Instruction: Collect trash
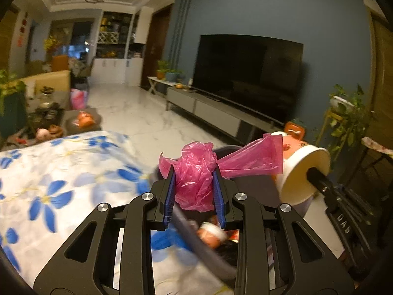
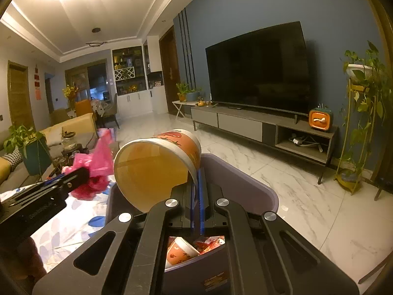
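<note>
The pink bag, crumpled, sits pinched between the left gripper's blue pads above the near rim of the grey bin. Beside it the right gripper has its fingers pressed together on the rim of an orange paper cup, tipped on its side over the bin. Only the right view shows clearly another cup and wrappers inside the bin; the left view shows more of the flowered cloth beside it.

Crinkly plastic bag — glossy marble floor.
</note>
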`<state>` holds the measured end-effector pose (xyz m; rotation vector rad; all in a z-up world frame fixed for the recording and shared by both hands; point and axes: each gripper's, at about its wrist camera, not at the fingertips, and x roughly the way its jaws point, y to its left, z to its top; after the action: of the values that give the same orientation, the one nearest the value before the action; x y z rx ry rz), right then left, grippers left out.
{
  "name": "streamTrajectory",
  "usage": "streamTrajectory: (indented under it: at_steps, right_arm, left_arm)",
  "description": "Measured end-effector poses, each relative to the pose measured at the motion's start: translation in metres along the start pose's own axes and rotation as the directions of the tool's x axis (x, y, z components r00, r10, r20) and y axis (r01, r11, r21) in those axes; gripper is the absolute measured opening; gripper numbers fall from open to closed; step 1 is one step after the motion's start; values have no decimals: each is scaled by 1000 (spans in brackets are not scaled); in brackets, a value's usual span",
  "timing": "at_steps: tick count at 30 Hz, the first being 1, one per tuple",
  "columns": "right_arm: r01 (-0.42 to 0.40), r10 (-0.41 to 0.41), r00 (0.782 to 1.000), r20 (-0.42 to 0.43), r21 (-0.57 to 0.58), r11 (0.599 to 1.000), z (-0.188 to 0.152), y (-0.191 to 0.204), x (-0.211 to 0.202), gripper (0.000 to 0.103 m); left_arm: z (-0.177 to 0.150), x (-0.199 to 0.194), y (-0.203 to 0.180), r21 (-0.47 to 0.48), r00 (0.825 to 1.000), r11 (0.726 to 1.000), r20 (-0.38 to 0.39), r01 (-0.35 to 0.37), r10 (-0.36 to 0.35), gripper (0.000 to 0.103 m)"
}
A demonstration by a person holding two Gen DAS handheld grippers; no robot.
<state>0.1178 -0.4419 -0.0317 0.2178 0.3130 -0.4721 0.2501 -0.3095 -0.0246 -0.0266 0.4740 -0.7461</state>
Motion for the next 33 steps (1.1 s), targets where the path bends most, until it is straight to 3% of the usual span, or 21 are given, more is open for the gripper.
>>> streamTrajectory:
  at_steps: [6, 9, 11, 13, 15, 17, 23, 28, 33]
  right_arm:
    - [-3, 3, 1000, -8, -1, 1000, -3, -7, 13, 4]
    - [-20, 21, 999, -35, 9, 1000, -6, -7, 22, 14]
    - [-15, 15, 999, -37, 15, 1000, -7, -7, 23, 32]
    - [-12, 13, 999, -42, 21, 1000, -9, -9, 24, 33]
    - [-5, 6, 999, -47, 21, 1000, -10, -10, 22, 34]
    - [-2, 2, 999, -46, 15, 1000, -11, -7, 17, 52]
    - [-20, 20, 1000, -13, -40, 999, -14, 9, -7, 87]
    - [-64, 64, 998, -11, -85, 994, -16, 37, -32, 97]
    - [-119, 116, 993, -33, -104, 987, -15, 61, -54, 97]
  left_arm:
    - [-4, 22, -1, -26, 995, 995, -24, 93, -94, 31]
    - [-9, 28, -4, -18, 995, 995, -39, 94, -95, 48]
    - [-11, 27, 2, -32, 995, 995, -36, 93, -94, 66]
    - [-10, 29, 5, -39, 994, 994, -34, 102, -104, 71]
    - [-10, 26, 9, -34, 997, 997, -30, 65, -66, 74]
    - [-11, 17, 13, -42, 999, 998, -25, 44, -45, 78]
    - [-19, -26, 31, -41, 993, 992, 9, -116, 117, 89]
    - [-33, -70, 45, -29, 964, 963, 14, -266, 267, 92]
    - [-50, -121, 58, -54, 929, 929, 29, -367, 369, 95]
